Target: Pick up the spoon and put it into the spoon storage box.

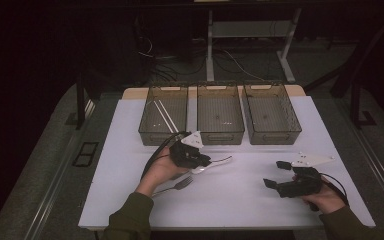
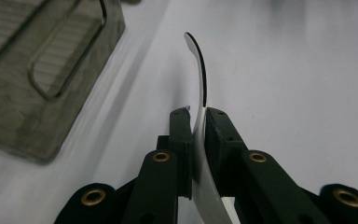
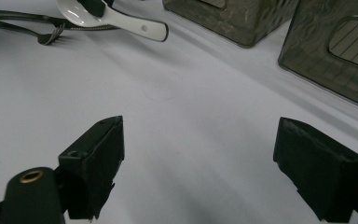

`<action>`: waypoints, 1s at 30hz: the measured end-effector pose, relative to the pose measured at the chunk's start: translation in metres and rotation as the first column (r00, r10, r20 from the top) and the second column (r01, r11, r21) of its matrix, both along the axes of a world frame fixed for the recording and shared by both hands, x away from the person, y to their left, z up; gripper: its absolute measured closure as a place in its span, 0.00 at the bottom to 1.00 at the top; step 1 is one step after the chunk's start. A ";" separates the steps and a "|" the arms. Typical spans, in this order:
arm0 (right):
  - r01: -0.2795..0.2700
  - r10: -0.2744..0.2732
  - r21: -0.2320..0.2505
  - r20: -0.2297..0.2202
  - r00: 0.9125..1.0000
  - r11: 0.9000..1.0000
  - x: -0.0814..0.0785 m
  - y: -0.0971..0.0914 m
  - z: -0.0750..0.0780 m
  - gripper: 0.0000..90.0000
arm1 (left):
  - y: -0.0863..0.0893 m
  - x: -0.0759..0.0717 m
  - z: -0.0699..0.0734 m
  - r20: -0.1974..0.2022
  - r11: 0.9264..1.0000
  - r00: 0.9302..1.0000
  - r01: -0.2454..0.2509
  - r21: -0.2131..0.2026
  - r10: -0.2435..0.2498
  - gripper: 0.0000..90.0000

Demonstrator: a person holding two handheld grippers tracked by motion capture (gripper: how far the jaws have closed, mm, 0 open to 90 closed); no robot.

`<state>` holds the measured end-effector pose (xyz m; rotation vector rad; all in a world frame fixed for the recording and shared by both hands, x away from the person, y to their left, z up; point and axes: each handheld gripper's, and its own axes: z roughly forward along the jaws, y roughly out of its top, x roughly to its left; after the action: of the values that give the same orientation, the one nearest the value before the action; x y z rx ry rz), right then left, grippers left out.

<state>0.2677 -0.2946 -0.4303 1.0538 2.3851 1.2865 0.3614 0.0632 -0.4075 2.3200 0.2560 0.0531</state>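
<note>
The white spoon (image 2: pixel 199 84) lies near the table's middle, just below the centre bin, its long axis running roughly nine to three o'clock in the high view, handle tip toward three. It's smooth, glossy, curved. The left gripper (image 1: pixel 200 161) is clamped on it, black pads pressing both faces; the bowl is mostly hidden behind the jaws. A metal fork (image 1: pixel 180 184) lies just at six o'clock. The right gripper (image 1: pixel 274 174) rests well apart, jaws wide. Three ribbed, smoky plastic bins (image 1: pixel 220 116) line the far edge.
</note>
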 end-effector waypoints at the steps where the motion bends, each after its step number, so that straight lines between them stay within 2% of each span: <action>1: 0.001 -0.001 0.001 0.001 1.000 1.000 0.000 0.000 0.000 0.18 | -0.001 0.000 0.003 0.003 1.000 1.000 0.000 -0.008 0.000 0.90; 8: 0.005 -0.005 0.007 0.000 1.000 1.000 0.000 -0.001 0.000 0.18 | -0.002 0.012 0.030 0.034 0.999 0.999 -0.001 -0.040 0.003 0.90; 15: 0.005 -0.005 0.009 0.002 1.000 1.000 0.000 -0.001 0.001 0.18 | -0.002 0.039 0.053 0.061 0.998 0.997 -0.037 -0.047 0.040 0.90; 17: 0.005 -0.005 0.010 0.003 1.000 1.000 0.000 -0.001 0.001 0.18 | -0.002 0.047 0.058 0.063 0.998 0.997 -0.046 -0.035 0.049 0.90; 18: 0.004 -0.004 0.010 0.003 1.000 1.000 0.000 -0.001 0.001 0.18 | -0.003 0.051 0.060 0.058 0.997 0.996 -0.058 -0.047 0.061 0.90; 23: 0.005 -0.005 0.011 0.002 1.000 1.000 0.000 -0.001 0.001 0.18 | -0.008 0.070 0.069 0.062 0.995 0.994 -0.087 -0.056 0.090 0.89; 30: 0.008 -0.008 0.021 0.005 1.000 1.000 0.000 -0.002 0.002 0.18 | -0.020 0.092 0.068 0.059 0.990 0.990 -0.126 -0.064 0.130 0.90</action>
<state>0.2673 -0.2961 -0.4285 1.0639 2.3667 1.3133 0.4534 0.0431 -0.3400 2.2352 0.3695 0.1805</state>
